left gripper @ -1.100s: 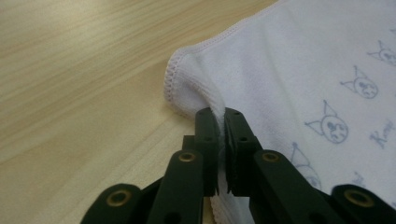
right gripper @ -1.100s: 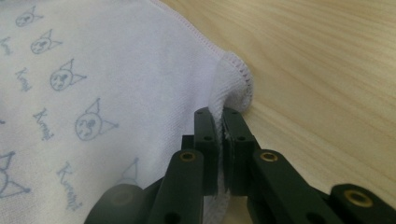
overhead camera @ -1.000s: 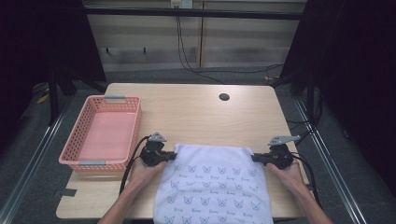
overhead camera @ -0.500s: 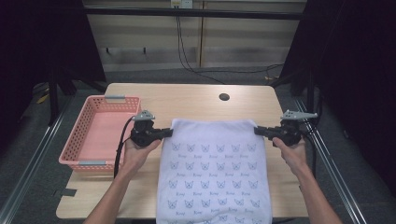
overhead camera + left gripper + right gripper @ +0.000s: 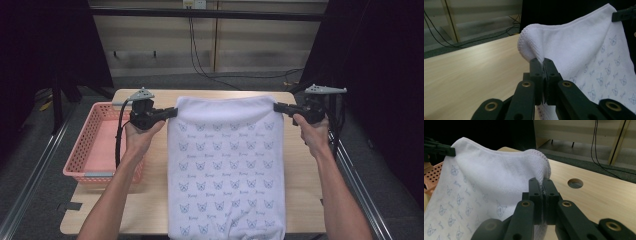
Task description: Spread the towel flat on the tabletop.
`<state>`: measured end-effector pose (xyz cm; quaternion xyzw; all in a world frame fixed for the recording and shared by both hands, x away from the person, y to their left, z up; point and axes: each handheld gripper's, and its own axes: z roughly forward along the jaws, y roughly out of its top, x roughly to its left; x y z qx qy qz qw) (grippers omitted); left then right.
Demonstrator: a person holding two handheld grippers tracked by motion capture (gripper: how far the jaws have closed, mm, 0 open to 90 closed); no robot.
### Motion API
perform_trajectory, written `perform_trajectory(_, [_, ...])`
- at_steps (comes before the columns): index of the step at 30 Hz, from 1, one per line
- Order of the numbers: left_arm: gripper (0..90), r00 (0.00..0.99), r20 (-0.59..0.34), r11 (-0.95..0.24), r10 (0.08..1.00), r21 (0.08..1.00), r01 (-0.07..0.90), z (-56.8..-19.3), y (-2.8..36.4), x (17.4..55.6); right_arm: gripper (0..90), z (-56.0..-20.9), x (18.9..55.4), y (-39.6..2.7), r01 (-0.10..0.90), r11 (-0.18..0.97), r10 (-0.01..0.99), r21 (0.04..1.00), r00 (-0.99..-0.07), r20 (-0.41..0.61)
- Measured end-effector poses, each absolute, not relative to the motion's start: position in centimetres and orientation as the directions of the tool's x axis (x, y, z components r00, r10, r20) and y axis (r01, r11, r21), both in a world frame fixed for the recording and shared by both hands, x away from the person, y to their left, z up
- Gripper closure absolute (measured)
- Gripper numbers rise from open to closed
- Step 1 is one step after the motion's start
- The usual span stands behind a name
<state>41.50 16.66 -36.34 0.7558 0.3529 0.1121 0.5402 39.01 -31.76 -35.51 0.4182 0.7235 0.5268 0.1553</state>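
Note:
A white towel [image 5: 227, 165] printed with small blue cat faces hangs stretched above the wooden table [image 5: 150, 200]. My left gripper [image 5: 173, 112] is shut on its upper left corner, and my right gripper [image 5: 276, 106] is shut on its upper right corner. The lower end of the towel drapes over the table's near edge. In the left gripper view the jaws [image 5: 543, 62] pinch the towel's [image 5: 579, 50] hemmed corner. The right gripper view has the jaws [image 5: 542, 182] clamped on the towel's [image 5: 494, 180] other corner, with the far gripper at the top left.
A pink plastic basket [image 5: 95, 145] stands on the left side of the table, close to my left forearm. A round hole [image 5: 575, 183] is cut in the tabletop behind the towel. Cables trail on the floor beyond the table.
Both grippers have risen and moved away from me, lifting the towel's top edge off the table. The towel now hangs long and taut between them.

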Motion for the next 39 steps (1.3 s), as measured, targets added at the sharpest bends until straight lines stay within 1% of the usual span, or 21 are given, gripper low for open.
perform_trajectory(2, [87.7,0.726,-0.192,-0.169,0.660,0.904,0.393,-35.5,17.0,41.9,87.1,-34.7,40.0,-31.3,0.442,0.101,0.775,0.892,-0.597,0.208])
perform_trajectory(9, [87.7,0.708,-0.181,-0.125,0.682,0.925,0.358,-33.1,17.7,43.5,87.2,-30.8,42.7,-30.5,0.401,0.087,0.790,0.912,-0.586,0.182])
perform_trajectory(11, [87.7,0.708,-0.200,-0.098,0.677,0.929,0.356,-32.8,18.0,43.4,87.2,-30.0,42.7,-30.5,0.382,0.066,0.787,0.922,-0.588,0.187])
perform_trajectory(14, [87.6,0.716,-0.176,-0.130,0.676,0.927,0.351,-33.2,18.2,42.8,87.2,-30.0,41.8,-30.4,0.362,0.084,0.770,0.928,-0.614,0.170])
perform_trajectory(18, [87.6,0.737,-0.184,-0.150,0.650,0.920,0.362,-33.9,18.3,41.5,87.1,-31.3,39.7,-30.9,0.369,0.107,0.750,0.923,-0.639,0.168])
perform_trajectory(22, [87.6,0.759,-0.168,-0.166,0.629,0.925,0.342,-34.3,18.0,39.0,87.1,-32.5,36.9,-31.5,0.366,0.112,0.730,0.924,-0.662,0.173])
perform_trajectory(23, [87.6,0.760,-0.169,-0.176,0.628,0.920,0.350,-34.3,17.9,38.3,87.1,-32.7,36.2,-31.5,0.370,0.130,0.731,0.920,-0.663,0.163])
perform_trajectory(25, [87.6,0.778,-0.160,-0.188,0.608,0.922,0.337,-34.6,17.8,36.7,87.2,-33.2,34.5,-31.5,0.368,0.146,0.712,0.918,-0.683,0.161])
perform_trajectory(26, [87.6,0.783,-0.162,-0.204,0.600,0.916,0.346,-34.8,17.7,36.0,87.2,-33.4,33.6,-31.4,0.372,0.161,0.708,0.914,-0.688,0.155])
perform_trajectory(27, [87.6,0.786,-0.139,-0.234,0.603,0.911,0.340,-35.0,17.6,35.2,87.2,-33.7,32.7,-31.4,0.374,0.175,0.703,0.911,-0.695,0.150])
perform_trajectory(28, [87.6,0.792,-0.142,-0.237,0.594,0.910,0.341,-35.4,17.7,34.4,87.2,-34.1,31.8,-31.3,0.375,0.191,0.687,0.907,-0.711,0.150])
perform_trajectory(29, [87.6,0.794,-0.166,-0.233,0.585,0.903,0.360,-35.9,17.8,33.6,87.2,-34.5,30.8,-31.2,0.379,0.209,0.684,0.902,-0.716,0.143])
perform_trajectory(31, [87.6,0.808,-0.164,-0.263,0.566,0.893,0.366,-37.0,18.0,32.1,87.2,-35.6,29.1,-31.2,0.395,0.215,0.669,0.893,-0.726,0.160])
perform_trajectory(33, [87.6,0.802,-0.191,-0.264,0.566,0.880,0.395,-38.2,18.1,30.8,87.2,-37.0,27.6,-31.2,0.420,0.234,0.665,0.877,-0.727,0.171])
perform_trajectory(37, [87.5,0.808,-0.255,-0.263,0.532,0.857,0.444,-40.7,18.5,28.0,87.2,-39.8,24.8,-31.4,0.477,0.229,0.649,0.848,-0.724,0.232])
perform_trajectory(39, [87.5,0.813,-0.246,-0.288,0.528,0.848,0.444,-42.0,18.5,26.4,87.2,-41.3,23.3,-31.3,0.504,0.239,0.643,0.830,-0.723,0.254])
